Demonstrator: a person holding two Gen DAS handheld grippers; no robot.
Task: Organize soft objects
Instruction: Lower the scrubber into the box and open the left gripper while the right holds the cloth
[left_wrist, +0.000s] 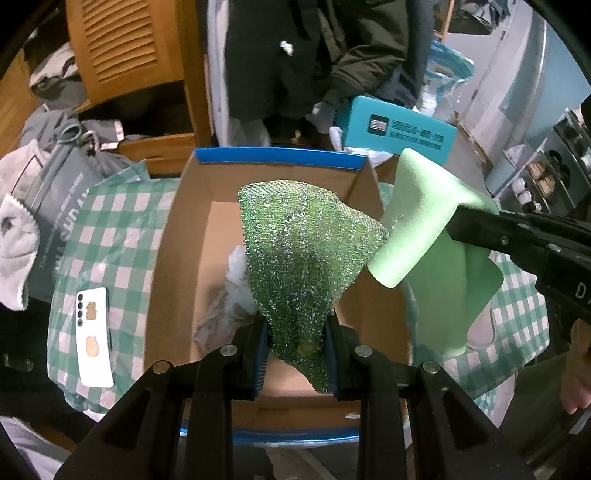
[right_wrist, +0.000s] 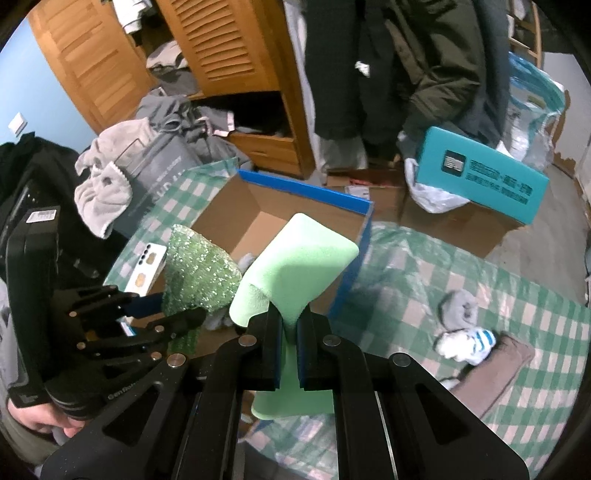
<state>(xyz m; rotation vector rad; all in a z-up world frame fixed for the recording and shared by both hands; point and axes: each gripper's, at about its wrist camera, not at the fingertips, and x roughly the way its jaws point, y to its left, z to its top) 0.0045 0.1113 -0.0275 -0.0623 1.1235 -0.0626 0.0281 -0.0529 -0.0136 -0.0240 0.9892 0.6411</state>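
Observation:
My left gripper (left_wrist: 295, 332) is shut on a glittery green mesh cloth (left_wrist: 306, 243) and holds it above the open cardboard box (left_wrist: 177, 236) with a blue rim. My right gripper (right_wrist: 290, 321) is shut on a plain light green cloth (right_wrist: 303, 258), held up beside the box's right wall; the same cloth (left_wrist: 424, 206) shows at the right of the left wrist view. The glittery cloth (right_wrist: 195, 273) and left gripper (right_wrist: 177, 314) show at the left of the right wrist view. Crumpled pale cloths (left_wrist: 229, 295) lie inside the box.
The box stands on a green checked cover (right_wrist: 461, 273). A white phone (left_wrist: 94, 336) lies left of the box. Rolled socks (right_wrist: 461, 325) and a brown cushion (right_wrist: 495, 373) lie to the right. A teal box (right_wrist: 480, 173), grey clothes (right_wrist: 110, 177) and a wooden wardrobe (right_wrist: 229, 55) stand behind.

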